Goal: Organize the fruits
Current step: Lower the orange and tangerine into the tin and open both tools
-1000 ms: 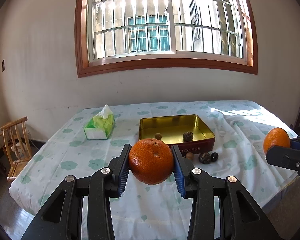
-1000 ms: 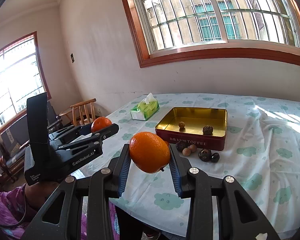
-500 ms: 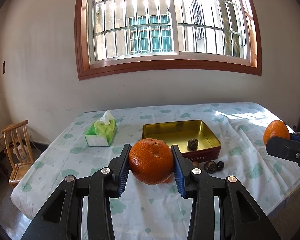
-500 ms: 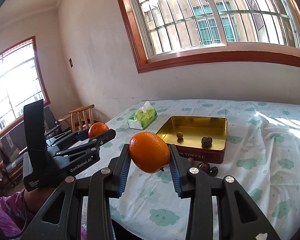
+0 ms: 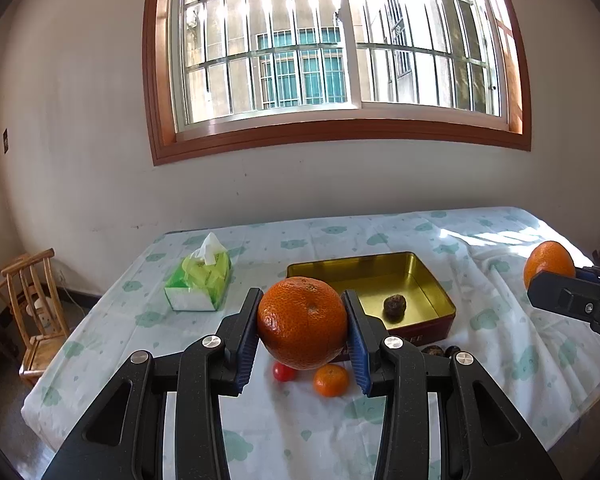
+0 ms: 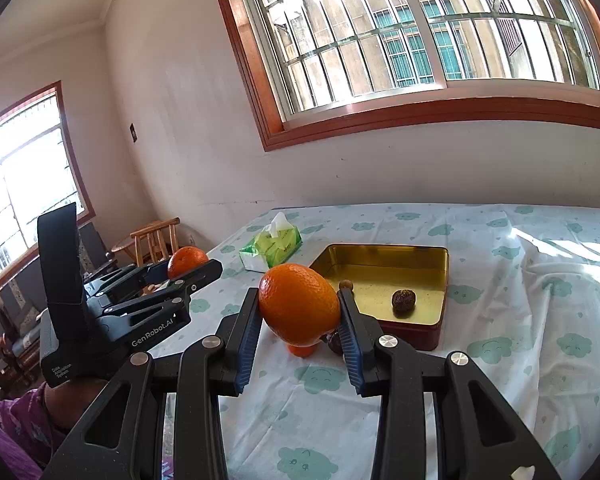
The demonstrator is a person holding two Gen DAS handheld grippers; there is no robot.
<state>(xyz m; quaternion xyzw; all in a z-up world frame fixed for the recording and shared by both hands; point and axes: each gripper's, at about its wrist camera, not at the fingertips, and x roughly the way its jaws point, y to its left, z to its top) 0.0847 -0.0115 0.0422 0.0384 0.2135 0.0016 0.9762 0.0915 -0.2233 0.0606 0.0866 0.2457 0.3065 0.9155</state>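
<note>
My left gripper (image 5: 303,322) is shut on a large orange (image 5: 302,322), held above the table in front of a gold tin (image 5: 436,286). My right gripper (image 6: 299,310) is shut on a second orange (image 6: 299,304), also above the table near the tin (image 6: 444,258). Each gripper shows in the other's view, the right (image 5: 556,280) at the far right and the left (image 6: 188,268) at the left. A dark wrinkled fruit (image 5: 394,305) lies in the tin. A small tangerine (image 5: 331,380) and a cherry tomato (image 5: 283,372) lie on the cloth below the left gripper.
A green tissue pack (image 5: 200,280) stands left of the tin. Small dark fruits (image 5: 440,350) lie at the tin's front edge. A small brown nut (image 6: 345,285) lies in the tin. A wooden chair (image 5: 32,308) stands left of the table.
Both grippers have moved forward and lower toward the table with their oranges held. The tin looks nearer, and the tangerine and cherry tomato have come into the left wrist view.
</note>
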